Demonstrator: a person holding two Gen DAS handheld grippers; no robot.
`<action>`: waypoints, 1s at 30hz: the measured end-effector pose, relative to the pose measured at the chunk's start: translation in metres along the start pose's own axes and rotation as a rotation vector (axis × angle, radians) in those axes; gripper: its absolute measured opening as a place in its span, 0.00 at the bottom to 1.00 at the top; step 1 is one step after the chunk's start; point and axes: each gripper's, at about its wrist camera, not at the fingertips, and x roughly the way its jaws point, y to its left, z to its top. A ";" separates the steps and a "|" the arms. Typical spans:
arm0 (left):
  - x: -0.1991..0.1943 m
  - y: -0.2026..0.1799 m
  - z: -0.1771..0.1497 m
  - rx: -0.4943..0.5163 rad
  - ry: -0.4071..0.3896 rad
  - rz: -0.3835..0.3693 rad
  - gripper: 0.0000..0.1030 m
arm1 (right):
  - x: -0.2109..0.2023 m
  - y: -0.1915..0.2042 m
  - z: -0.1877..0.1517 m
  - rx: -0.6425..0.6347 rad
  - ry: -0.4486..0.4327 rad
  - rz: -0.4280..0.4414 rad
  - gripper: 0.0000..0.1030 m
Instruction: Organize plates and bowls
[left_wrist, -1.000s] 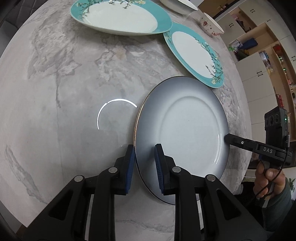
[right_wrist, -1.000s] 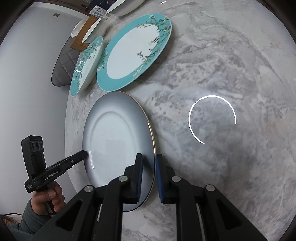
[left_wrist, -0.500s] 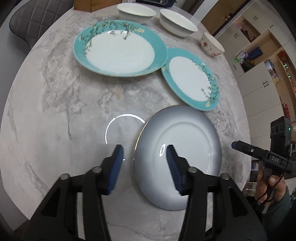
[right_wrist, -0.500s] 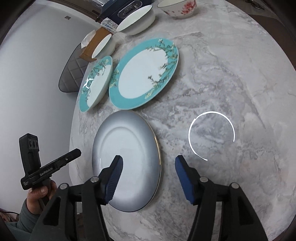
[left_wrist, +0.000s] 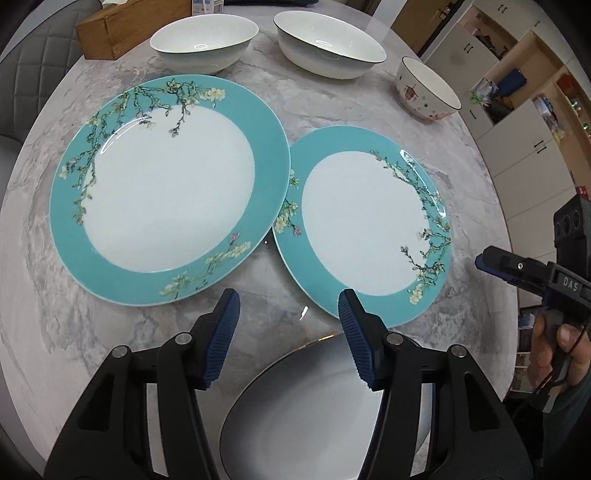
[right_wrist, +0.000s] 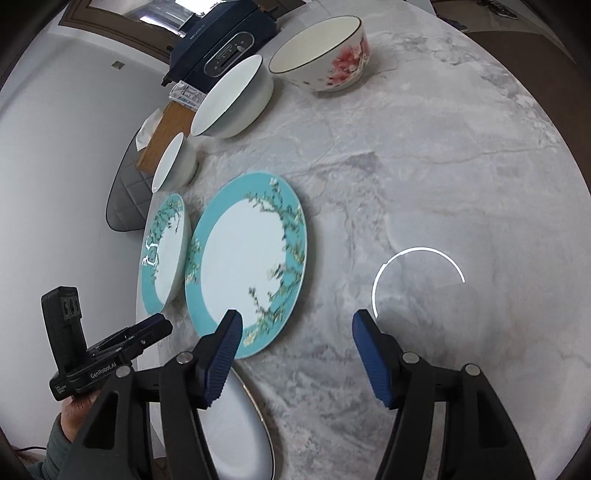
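Fingers; blue appliance right-view only.

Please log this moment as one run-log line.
left gripper: open, empty | right gripper: open, empty | grey plate: on table | teal plates: untouched

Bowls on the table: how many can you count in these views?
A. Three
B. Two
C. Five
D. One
A: two plain white bowls and one flowered bowl stand at the far side of the table, beyond the teal plates.
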 end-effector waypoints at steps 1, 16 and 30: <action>0.006 0.000 0.003 -0.003 0.007 0.000 0.52 | 0.004 -0.003 0.007 -0.001 0.005 -0.005 0.63; 0.055 -0.011 0.036 -0.059 0.042 -0.001 0.52 | 0.033 -0.012 0.054 -0.057 0.052 0.054 0.56; 0.061 -0.013 0.044 -0.128 0.022 0.001 0.52 | 0.056 0.009 0.066 -0.167 0.134 0.061 0.48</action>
